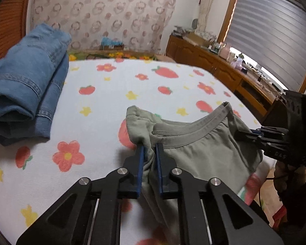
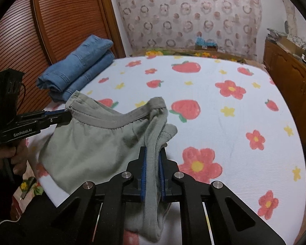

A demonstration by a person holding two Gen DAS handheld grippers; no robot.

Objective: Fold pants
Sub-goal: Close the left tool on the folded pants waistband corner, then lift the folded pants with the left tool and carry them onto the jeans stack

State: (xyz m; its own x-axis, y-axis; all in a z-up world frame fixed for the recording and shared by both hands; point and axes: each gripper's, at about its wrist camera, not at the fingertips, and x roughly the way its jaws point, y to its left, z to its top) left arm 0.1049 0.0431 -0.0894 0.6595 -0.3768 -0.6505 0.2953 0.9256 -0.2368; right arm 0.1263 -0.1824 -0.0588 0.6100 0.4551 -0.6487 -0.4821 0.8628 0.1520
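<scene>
Hanging over the near edge of the bed: grey-green pants (image 1: 195, 155), held up by the waistband (image 1: 195, 134), one end in each gripper, the band sagging between the two grips. Bunching thickly at both ends rather than lying flat. Trailing below, out of view, whatever remains of the legs.

Clamping on the left end of the band: left gripper (image 1: 150, 146), jaws nearly together with a fold of cloth pinched between the blue pads (image 1: 140, 163). Clamping on the right end: right gripper (image 2: 153, 151), jaws drawn in on a thick rope of fabric spilling down past the pads.

Judging the risks from here: gripping only a twisted wad at the right side, so possibly carrying a twist into the lay-down and creasing the first fold crooked. Sagging in the middle, so likely landing with the band curved and the legs uneven unless pulled taut first. Pinching little cloth at the left, so risking a slip under a sharp tug.

Waiting beyond, on the strawberry-and-flower bedspread (image 1: 116, 94): open space in the middle. Sitting at the far left corner: folded jeans (image 1: 26, 85), close enough to be brushed by a wide spread. Standing along the right wall: wooden cabinets (image 1: 214, 65).
</scene>
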